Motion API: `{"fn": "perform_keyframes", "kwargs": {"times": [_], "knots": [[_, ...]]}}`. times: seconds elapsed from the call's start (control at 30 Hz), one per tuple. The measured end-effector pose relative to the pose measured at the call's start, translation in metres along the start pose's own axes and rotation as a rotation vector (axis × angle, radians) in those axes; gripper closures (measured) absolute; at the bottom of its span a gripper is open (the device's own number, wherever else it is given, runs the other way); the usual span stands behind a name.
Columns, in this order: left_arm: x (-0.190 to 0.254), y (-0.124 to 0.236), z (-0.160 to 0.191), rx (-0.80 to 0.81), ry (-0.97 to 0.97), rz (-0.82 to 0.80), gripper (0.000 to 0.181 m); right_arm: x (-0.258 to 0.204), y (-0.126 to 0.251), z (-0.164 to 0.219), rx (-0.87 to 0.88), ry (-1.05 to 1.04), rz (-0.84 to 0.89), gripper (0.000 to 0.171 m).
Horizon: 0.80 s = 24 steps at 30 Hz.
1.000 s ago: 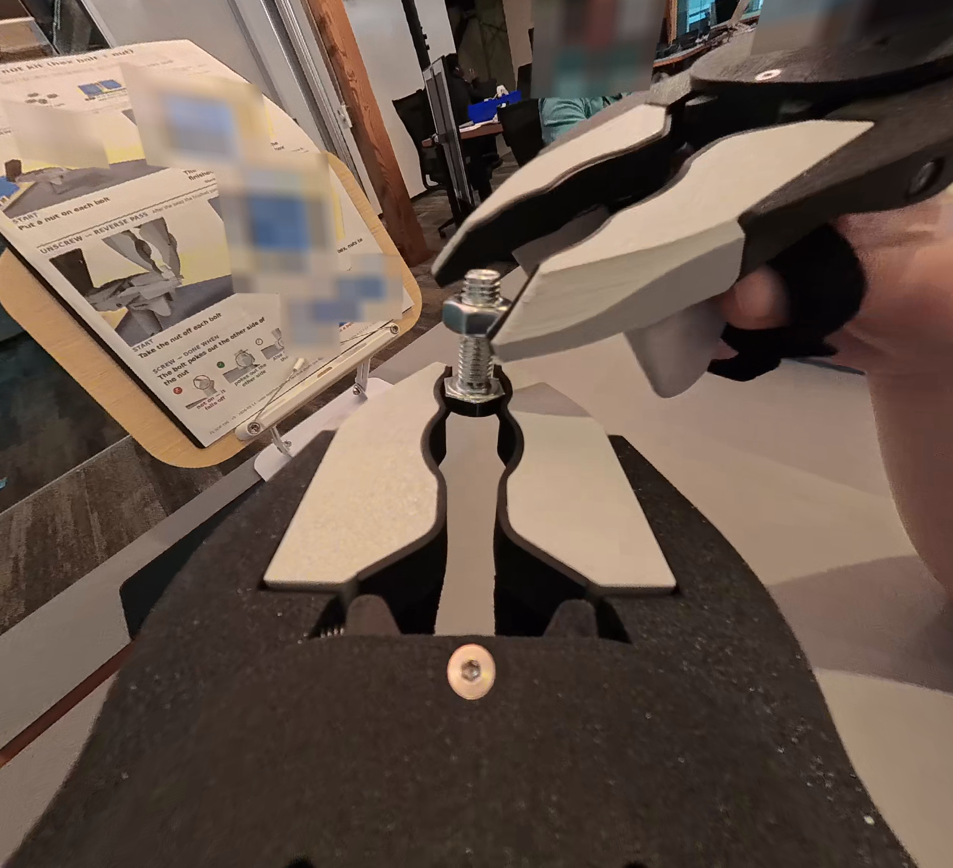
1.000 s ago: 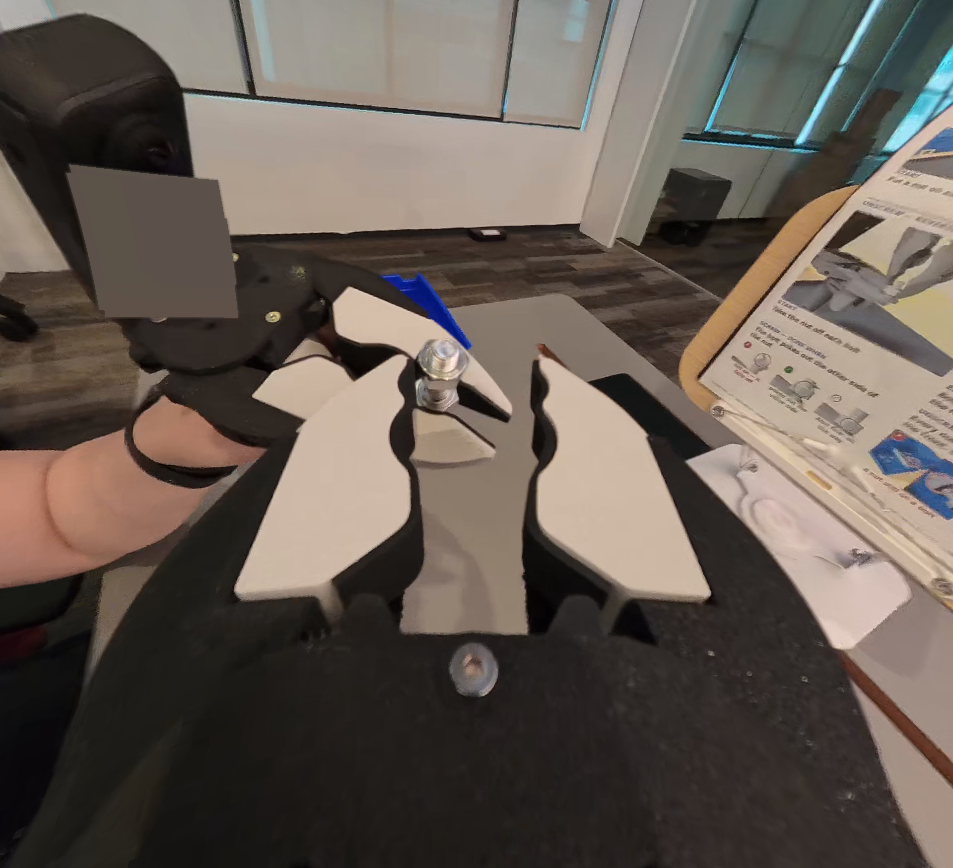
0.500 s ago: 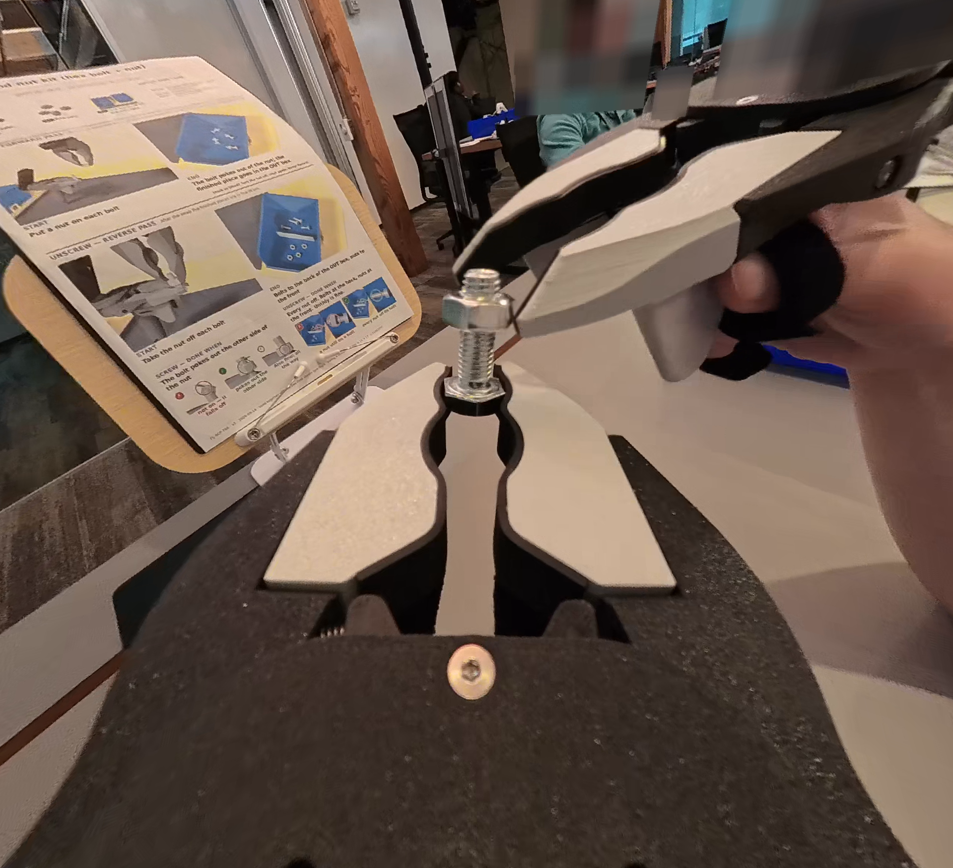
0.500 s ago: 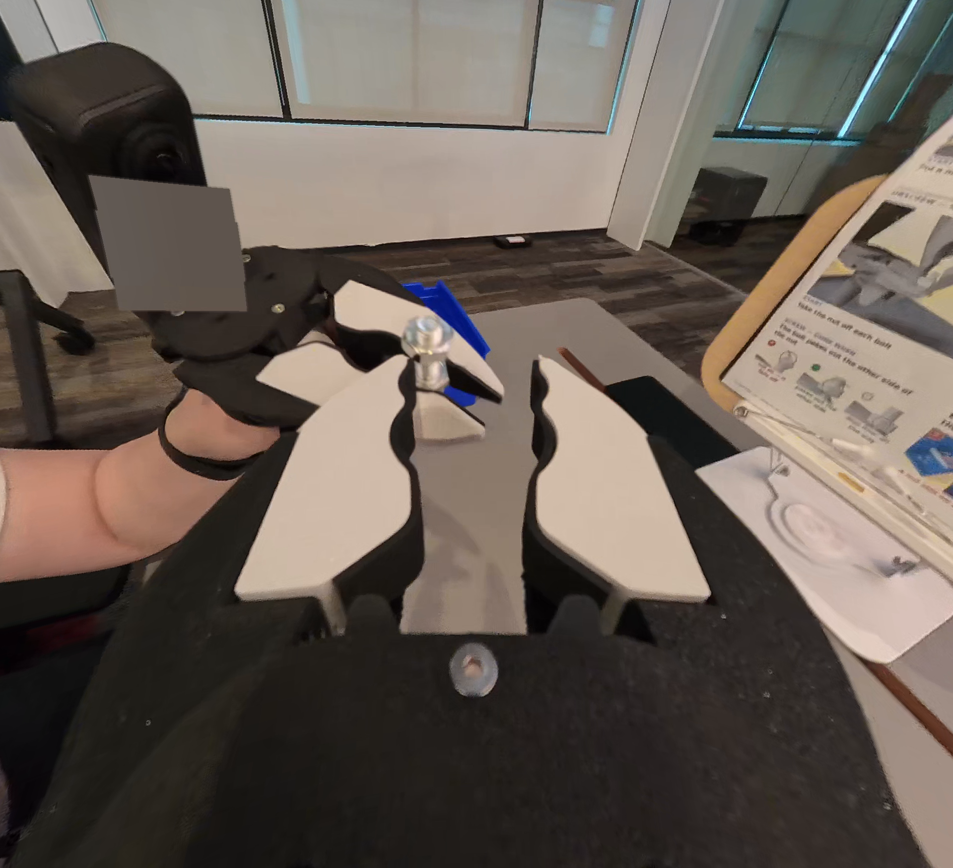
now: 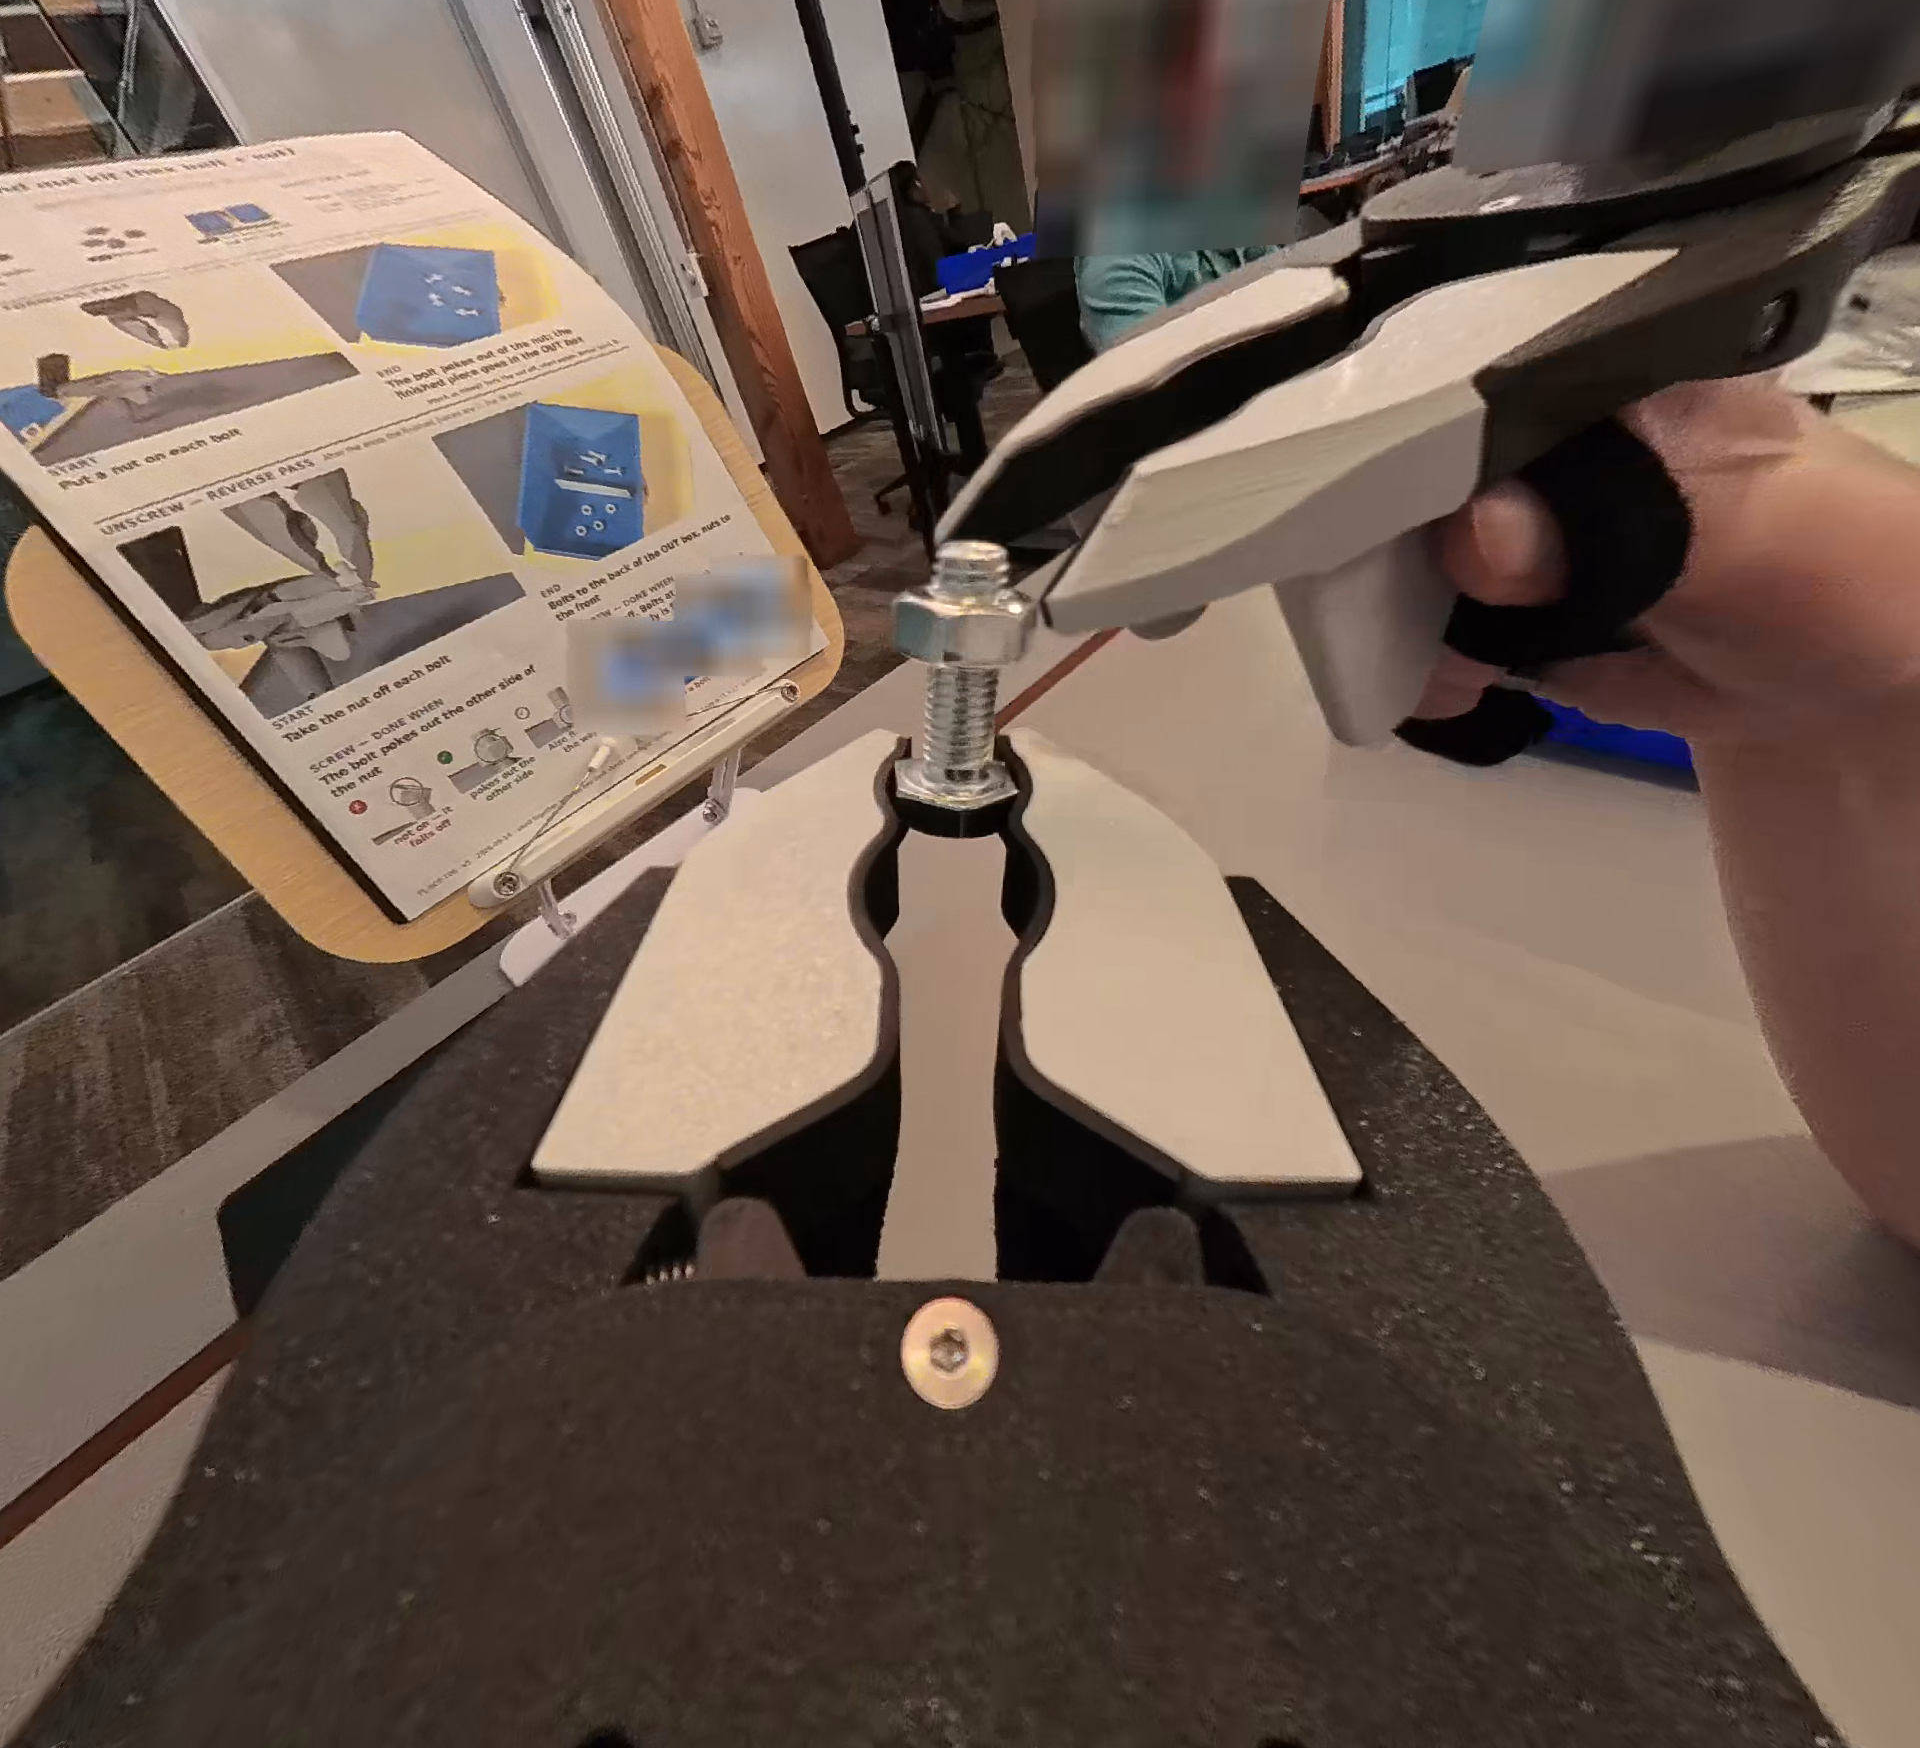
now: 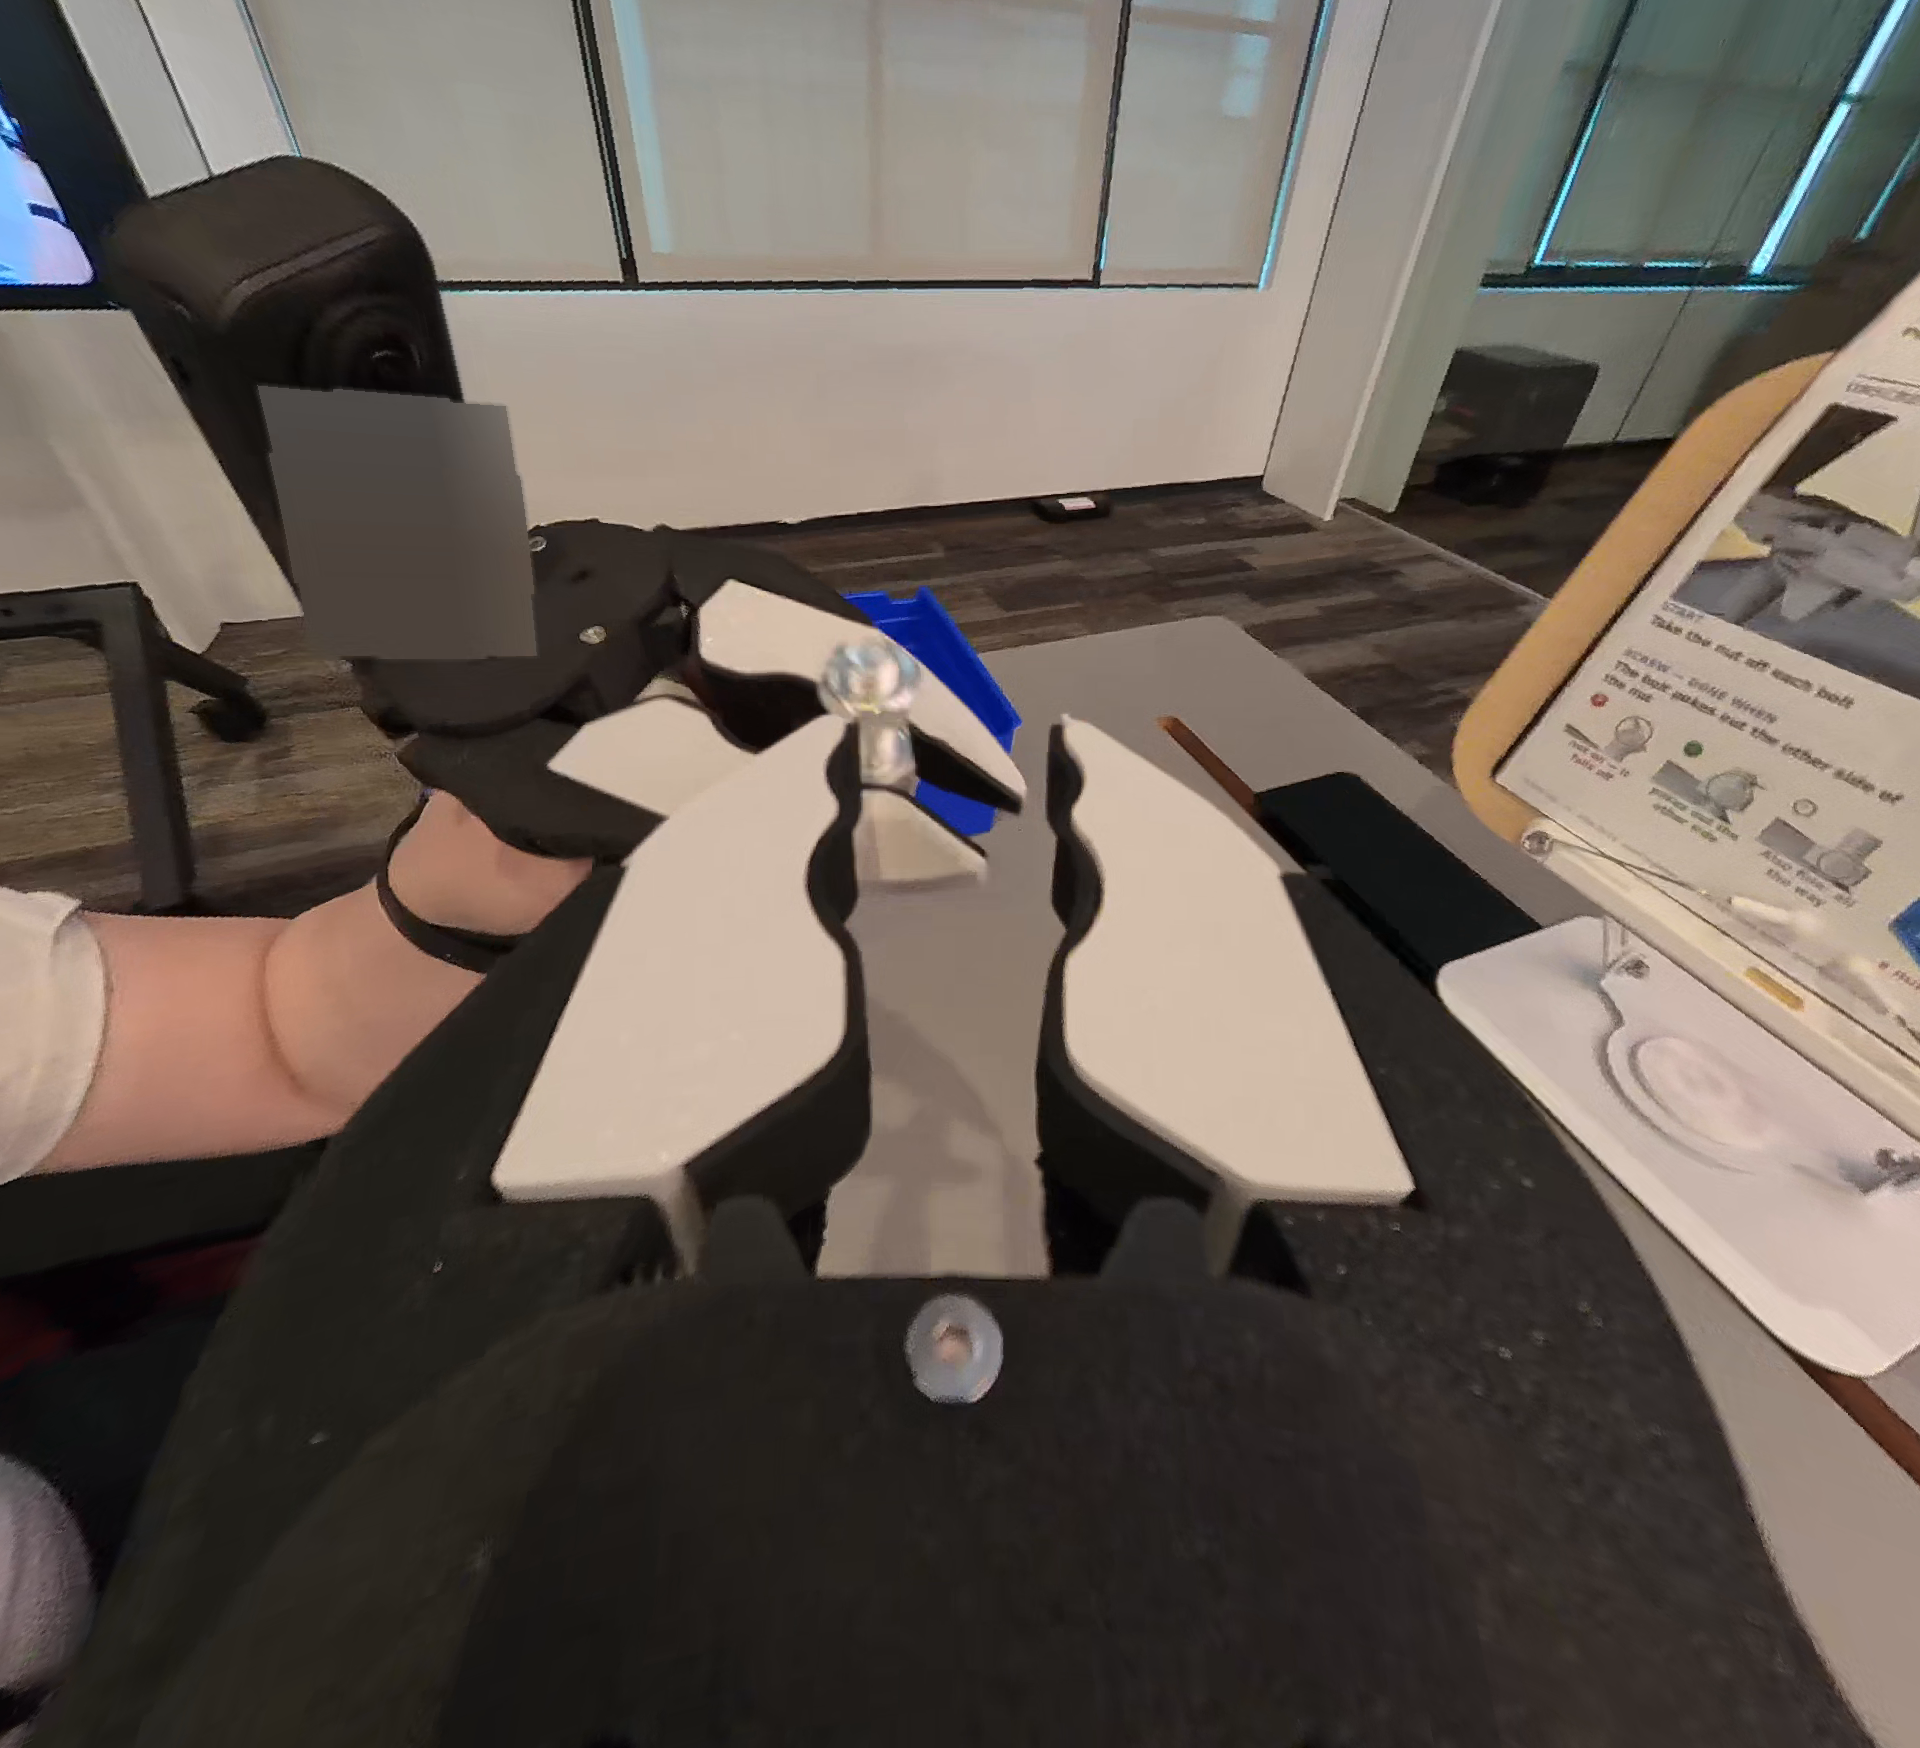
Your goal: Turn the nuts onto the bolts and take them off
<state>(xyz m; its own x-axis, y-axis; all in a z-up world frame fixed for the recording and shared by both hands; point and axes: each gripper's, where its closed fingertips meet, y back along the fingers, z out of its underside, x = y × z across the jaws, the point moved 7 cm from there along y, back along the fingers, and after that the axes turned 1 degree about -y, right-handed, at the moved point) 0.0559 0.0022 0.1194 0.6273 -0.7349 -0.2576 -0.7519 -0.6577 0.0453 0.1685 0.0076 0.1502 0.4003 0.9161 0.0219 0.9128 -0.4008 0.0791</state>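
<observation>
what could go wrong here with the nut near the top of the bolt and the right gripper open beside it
1. The silver hex nut sits near the tip of the threaded steel bolt; a few more turns could free it, and the open right gripper might drop it onto the grey table.
2. The left gripper pinches only the bolt's head, so a sideways push could tilt the bolt.

In the left wrist view, the underside of the bolt [image 5: 954, 711] head is hidden between the left gripper [image 5: 951, 789] fingertips. The right gripper [image 5: 1023, 571] body is cut off by the right edge. In the right wrist view, the nut [image 6: 869, 678] is blurred, and the instruction board [image 6: 1704, 711] is cut off at the right edge.
</observation>
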Motion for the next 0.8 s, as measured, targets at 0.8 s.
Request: {"fn": "perform_keyframes", "kwargs": {"times": [0.8], "knots": [[0.055, 0.015, -0.003, -0.026, 0.32, 0.976, 0.166, -0.03, 0.019, 0.016, 0.128, 0.199, -0.84, 0.153]]}}
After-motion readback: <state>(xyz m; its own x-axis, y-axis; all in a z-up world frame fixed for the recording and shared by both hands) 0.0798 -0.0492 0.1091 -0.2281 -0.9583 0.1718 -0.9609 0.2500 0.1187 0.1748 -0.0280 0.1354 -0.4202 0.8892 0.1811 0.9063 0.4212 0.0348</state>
